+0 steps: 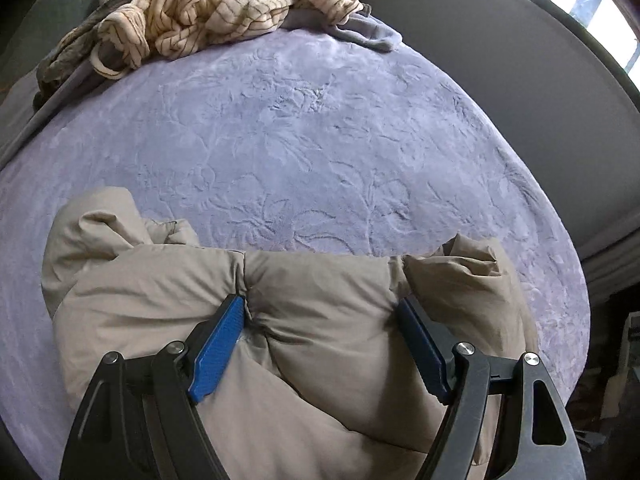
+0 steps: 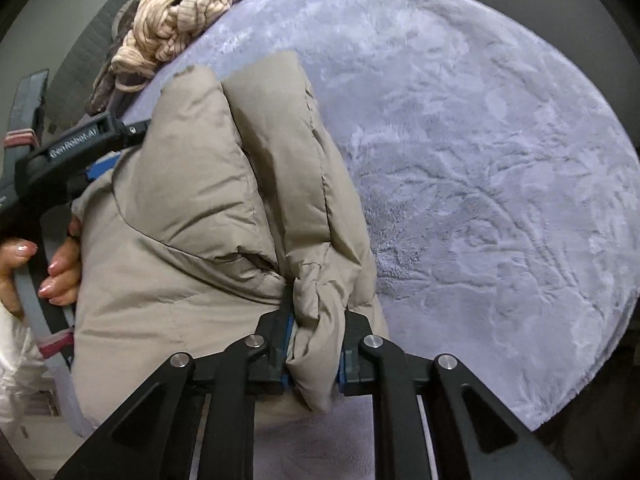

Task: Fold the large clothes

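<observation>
While both grippers point steeply down at a bed, the beige puffer jacket (image 1: 304, 320) lies bunched at the near edge of the lavender plush blanket (image 1: 320, 140). The left gripper (image 1: 320, 316) has its blue pads (image 1: 218, 348) spread wide, with a thick padded section of the jacket bulging between them; the fabric touches both pads, though whether they squeeze it cannot be told. The right gripper (image 2: 314, 344) is clamped tight on a narrow gathered fold of the jacket, which bulges out past its jaws. In the right wrist view, a hand (image 2: 60, 268) grips the other tool's handle at the left edge, just beside the jacket. Farther back, at the far side of the blanket, a cream striped garment (image 1: 216, 8) sits in a crumpled heap, well apart from the jacket.
</observation>
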`<state>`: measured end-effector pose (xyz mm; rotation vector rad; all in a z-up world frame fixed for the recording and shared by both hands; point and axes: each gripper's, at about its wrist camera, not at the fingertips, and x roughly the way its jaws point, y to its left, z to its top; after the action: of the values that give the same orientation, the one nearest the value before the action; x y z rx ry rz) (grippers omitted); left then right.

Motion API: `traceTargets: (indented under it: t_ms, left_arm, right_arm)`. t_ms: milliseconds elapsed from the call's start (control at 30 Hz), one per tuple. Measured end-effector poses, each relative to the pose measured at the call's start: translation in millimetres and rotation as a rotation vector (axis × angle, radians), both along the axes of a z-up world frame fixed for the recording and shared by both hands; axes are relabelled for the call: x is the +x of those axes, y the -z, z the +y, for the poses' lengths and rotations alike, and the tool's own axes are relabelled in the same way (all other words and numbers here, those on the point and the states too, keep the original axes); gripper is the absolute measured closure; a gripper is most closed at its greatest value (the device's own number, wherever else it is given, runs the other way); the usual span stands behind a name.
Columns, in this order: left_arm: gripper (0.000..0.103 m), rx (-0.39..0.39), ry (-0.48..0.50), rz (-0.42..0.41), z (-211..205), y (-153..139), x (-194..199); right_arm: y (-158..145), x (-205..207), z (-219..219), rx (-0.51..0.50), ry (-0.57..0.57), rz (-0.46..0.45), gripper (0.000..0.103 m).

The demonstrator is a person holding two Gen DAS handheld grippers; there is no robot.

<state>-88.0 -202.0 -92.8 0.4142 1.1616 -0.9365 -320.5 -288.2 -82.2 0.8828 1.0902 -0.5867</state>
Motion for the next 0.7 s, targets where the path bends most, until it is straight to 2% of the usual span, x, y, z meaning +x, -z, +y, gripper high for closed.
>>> traceTargets:
  t_ms: [100, 167, 267, 367, 467, 600, 700]
  left_arm:
    - [0.024, 0.009, 0.003, -0.006, 0, 3, 0]
    - [0.024, 0.012, -0.002, -0.007, 1, 3, 0]
    - [0.024, 0.016, -0.005, -0.01, 1, 2, 1]
    - [0.022, 0.023, -0.008, -0.019, 2, 2, 0]
    - [0.022, 0.034, -0.012, -0.025, 3, 1, 0]
    - [0.022, 0.053, -0.041, -0.032, 6, -4, 0]
    - [0.022, 0.068, -0.086, -0.037, 16, -15, 1]
  right_arm:
    - [-6, -5, -3, 0.05, -0.006, -0.003, 0.085]
    - [-17, -12, -5, 0.059, -0.017, 0.0, 0.079]
    - [-41, -25, -8, 0.014, -0.012, -0.003, 0.079]
    - [-65, -33, -12, -0.028, 0.003, -0.058, 0.079]
    - [-80, -22, -14, -0.046, -0.053, -0.109, 0.079]
    - [-71, 11, -9, 0.002, -0.184, -0.094, 0.079]
    - [-51, 25, -5, 0.04, -0.254, -0.021, 0.079]
